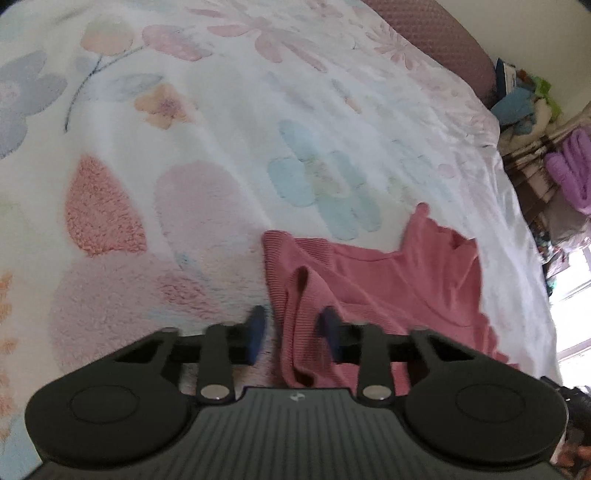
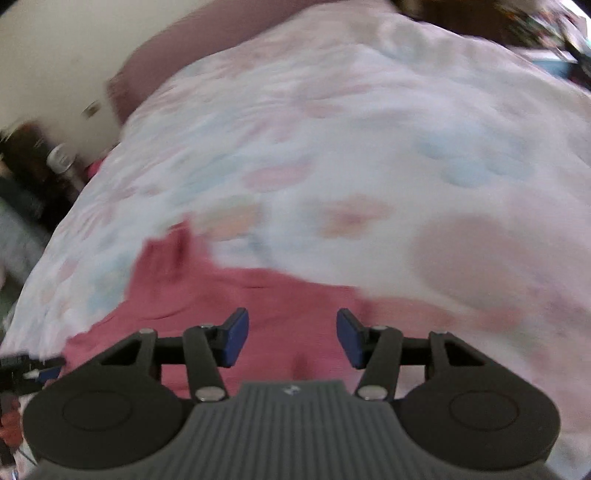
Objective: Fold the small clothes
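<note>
pink ribbed garment (image 1: 373, 280) lies on the bed, on a fluffy floral blanket (image 1: 221, 155), toward the near edge. it's crumpled, part flat, w/ one bunched fold rising up near the left gripper (image 1: 294, 334).

left gripper: blue pads (image 1: 257, 332) stand fairly close together, the raised fold of the garment sits between them. the right-hand pad looks to touch the cloth; the left pad shows a sliver of blanket between it and the fold, so can't tell if it's really pinched. bottom of the fold is hidden behind the gripper body.

right gripper (image 2: 291, 338): fingers stand wide apart, nothing between the pads (image 2: 236, 338) but the flat pink garment (image 2: 207, 291) below; holding nothing. whole right view is smeared w/ blur, so flower print on the blanket (image 2: 369, 147) is mushy and the garment's edges are hard to trace. garment's near part is cut off by the gripper body.

bed's far end: a mauve headboard or cushion (image 1: 436, 33), partly cut by the frame edge. beside the bed in left view, a heap of stuff (image 1: 546, 147), purple and blue cloth bits, can't make out what. bright window (image 1: 576, 291) at the right, blown out. lower left corner of right view shows dark gear (image 2: 22, 369), unclear.
</note>
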`<act>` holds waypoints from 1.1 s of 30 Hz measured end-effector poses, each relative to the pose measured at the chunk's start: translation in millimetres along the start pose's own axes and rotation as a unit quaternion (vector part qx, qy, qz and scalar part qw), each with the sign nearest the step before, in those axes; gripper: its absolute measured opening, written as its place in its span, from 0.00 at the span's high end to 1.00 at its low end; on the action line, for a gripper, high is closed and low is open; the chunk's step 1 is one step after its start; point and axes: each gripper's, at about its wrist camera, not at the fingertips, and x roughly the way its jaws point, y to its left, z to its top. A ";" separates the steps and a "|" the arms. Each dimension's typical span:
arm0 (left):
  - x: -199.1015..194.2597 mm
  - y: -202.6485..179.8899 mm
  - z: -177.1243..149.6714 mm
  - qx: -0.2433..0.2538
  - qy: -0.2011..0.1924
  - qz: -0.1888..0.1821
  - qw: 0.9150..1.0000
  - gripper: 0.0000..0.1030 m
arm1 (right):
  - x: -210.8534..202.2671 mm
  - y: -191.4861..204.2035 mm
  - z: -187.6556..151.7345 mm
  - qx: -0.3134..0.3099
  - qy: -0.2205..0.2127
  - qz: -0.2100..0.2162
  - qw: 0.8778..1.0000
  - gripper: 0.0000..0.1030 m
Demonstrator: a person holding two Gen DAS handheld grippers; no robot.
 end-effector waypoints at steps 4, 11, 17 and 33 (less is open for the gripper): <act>1.2 4.6 -4.8 -0.008 -0.001 0.001 1.000 0.91 | 11.6 -40.9 -3.6 0.080 0.010 0.034 0.996 0.51; 7.1 0.2 -3.8 0.007 0.005 0.030 1.000 0.94 | 61.8 -61.0 -3.8 0.165 0.023 0.099 0.981 0.99; 14.0 -6.4 -5.6 0.037 0.014 0.049 0.998 0.92 | 67.6 -39.7 12.9 0.034 0.027 -0.014 0.999 0.98; -8.1 -29.0 -45.9 0.154 0.045 0.077 0.984 0.66 | 24.4 -25.6 -52.0 -0.047 0.077 -0.021 0.996 0.74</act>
